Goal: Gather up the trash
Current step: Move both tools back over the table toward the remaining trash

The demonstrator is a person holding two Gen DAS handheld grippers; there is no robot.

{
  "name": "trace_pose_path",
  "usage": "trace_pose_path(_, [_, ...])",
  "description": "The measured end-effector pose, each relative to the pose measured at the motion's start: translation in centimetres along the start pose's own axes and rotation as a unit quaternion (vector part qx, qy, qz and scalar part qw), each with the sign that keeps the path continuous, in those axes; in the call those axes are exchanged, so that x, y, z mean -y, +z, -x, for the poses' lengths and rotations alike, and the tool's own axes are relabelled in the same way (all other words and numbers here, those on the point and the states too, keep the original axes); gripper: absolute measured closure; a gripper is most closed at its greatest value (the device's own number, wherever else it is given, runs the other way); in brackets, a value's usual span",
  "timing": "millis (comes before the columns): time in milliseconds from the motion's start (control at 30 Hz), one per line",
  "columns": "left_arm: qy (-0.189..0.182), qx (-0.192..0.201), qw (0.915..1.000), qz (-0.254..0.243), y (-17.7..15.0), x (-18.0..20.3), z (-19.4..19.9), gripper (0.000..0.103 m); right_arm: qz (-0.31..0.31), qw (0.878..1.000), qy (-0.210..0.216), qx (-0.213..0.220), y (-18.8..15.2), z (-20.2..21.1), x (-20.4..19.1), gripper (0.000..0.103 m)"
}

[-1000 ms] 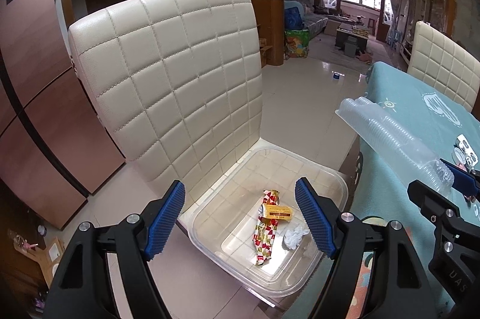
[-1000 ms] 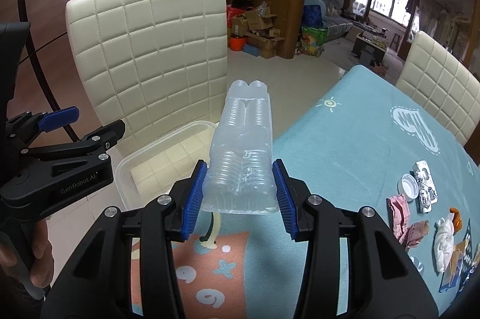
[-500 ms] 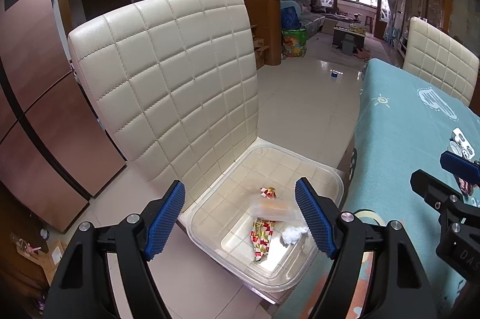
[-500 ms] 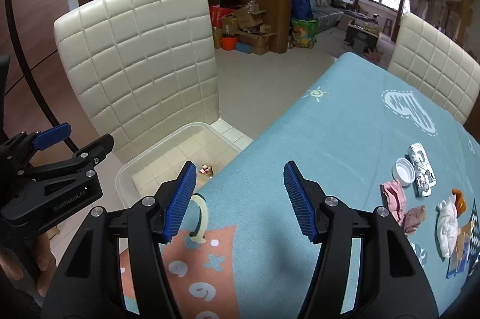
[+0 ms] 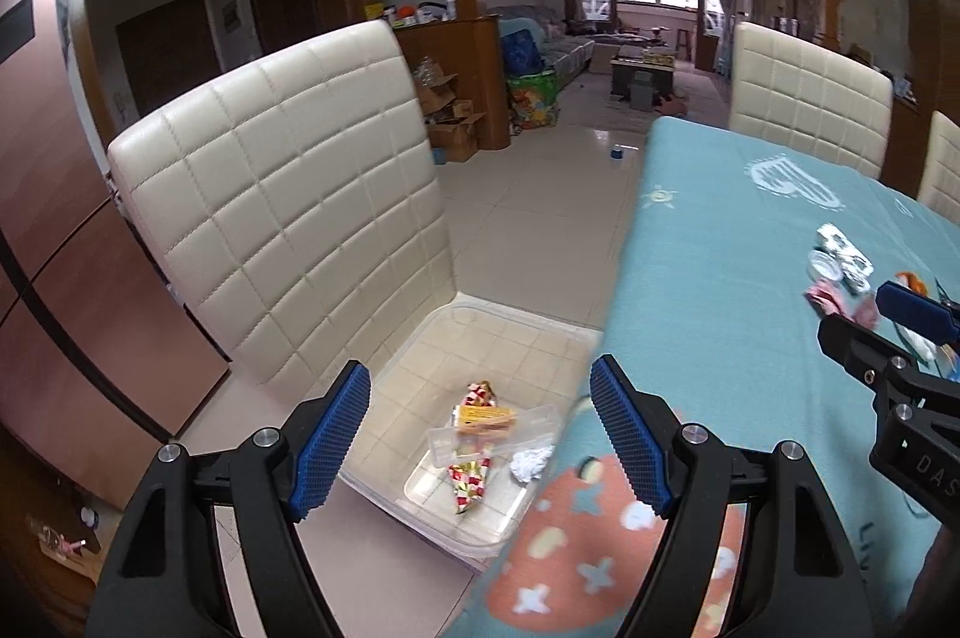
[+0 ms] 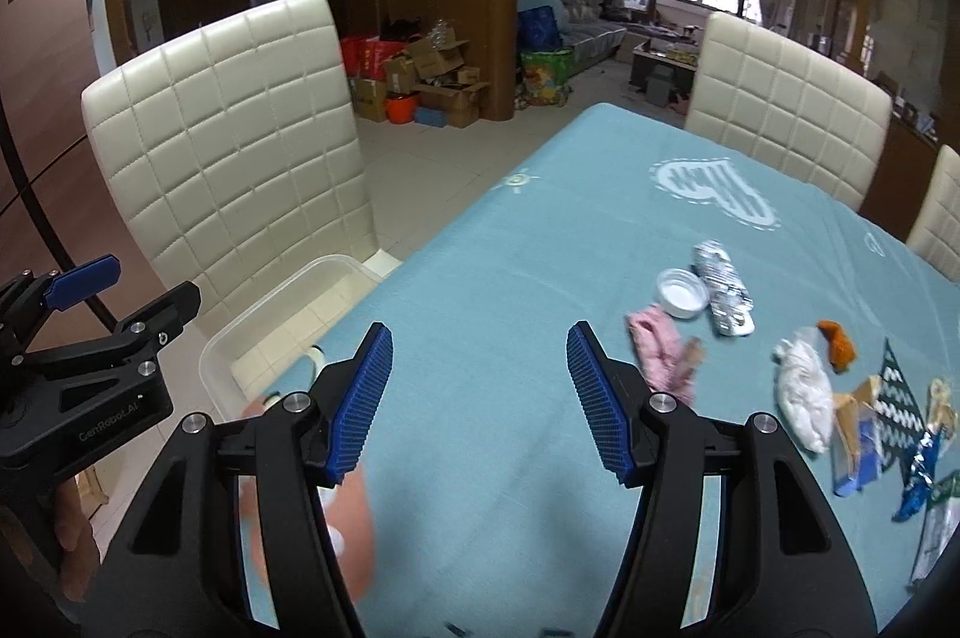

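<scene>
- The left gripper [image 5: 480,434], black with blue ribbed pads, is standing wide with nothing between its pads, hovering over the seat of the near chair and the counter's edge.
- The right gripper [image 6: 479,398], of the same build, is standing about half spread and empty over the teal cloth of the counter [image 6: 540,242].
- A hand [image 6: 72,548] is gripping the left tool's handle at the lower left of the right wrist view.
- Just beyond the left gripper, a clear rectangular plastic bin [image 5: 540,332] is sitting on the seat of the cream quilted leather chair [image 5: 282,194], its near side tucked beside the counter's edge.
- Inside the bin, a clear crumpled plastic bottle [image 5: 498,434] is lying across a red and green patterned wrapper [image 5: 471,476], with a small white paper wad [image 5: 531,461] just beside them.
- Farther along the counter, more litter is lying loose: a pink crumpled wrapper [image 6: 660,350], a white round cap [image 6: 681,293] touching a silver foil blister pack [image 6: 723,293], a white crumpled tissue [image 6: 801,392], an orange scrap [image 6: 837,344] and several coloured packets [image 6: 888,410] at the right edge.
- At the far side of the counter, a second cream quilted chair [image 6: 786,110] is standing, well apart from the bin.
</scene>
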State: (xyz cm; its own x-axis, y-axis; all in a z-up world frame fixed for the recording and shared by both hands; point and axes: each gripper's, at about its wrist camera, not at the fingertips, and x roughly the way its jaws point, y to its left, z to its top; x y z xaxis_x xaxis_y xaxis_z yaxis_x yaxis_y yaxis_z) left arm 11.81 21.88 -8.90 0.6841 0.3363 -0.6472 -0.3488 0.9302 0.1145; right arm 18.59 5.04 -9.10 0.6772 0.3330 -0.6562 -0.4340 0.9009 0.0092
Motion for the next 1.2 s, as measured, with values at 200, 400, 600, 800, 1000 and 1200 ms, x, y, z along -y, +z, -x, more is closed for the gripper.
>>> trace_pose_path(200, [-0.033, 0.015, 0.9987, -0.037, -0.4, 5.0, 3.1, 0.029, -0.03, 0.999, -0.027, 0.013, -2.2, 3.7, 4.5, 0.041])
trace_pose_path(400, [-0.075, 0.025, 0.9942, -0.072, -1.0, 10.4, 6.0, 0.029, -0.062, 0.996, -0.066, 0.024, -5.1, 7.7, 9.8, 0.041])
trace_pose_path(600, [-0.115, 0.024, 0.9855, -0.123, -2.4, 17.0, 8.0, 0.029, -0.082, 0.988, -0.131, 0.02, -8.9, 11.3, 15.8, 0.041])
trace_pose_path(800, [-0.166, -0.012, 0.9713, -0.17, -3.9, 23.4, 8.0, 0.029, -0.126, 0.978, -0.165, -0.004, -12.6, 13.0, 21.9, 0.041])
trace_pose_path(1000, [-0.174, -0.043, 0.9601, -0.214, -5.7, 27.6, 7.4, 0.029, -0.179, 0.96, -0.217, -0.015, -15.5, 14.6, 27.4, 0.036])
trace_pose_path(1200, [-0.166, -0.081, 0.9602, -0.209, -6.8, 28.9, 6.1, 0.029, -0.214, 0.947, -0.24, -0.016, -16.7, 15.0, 30.8, 0.016])
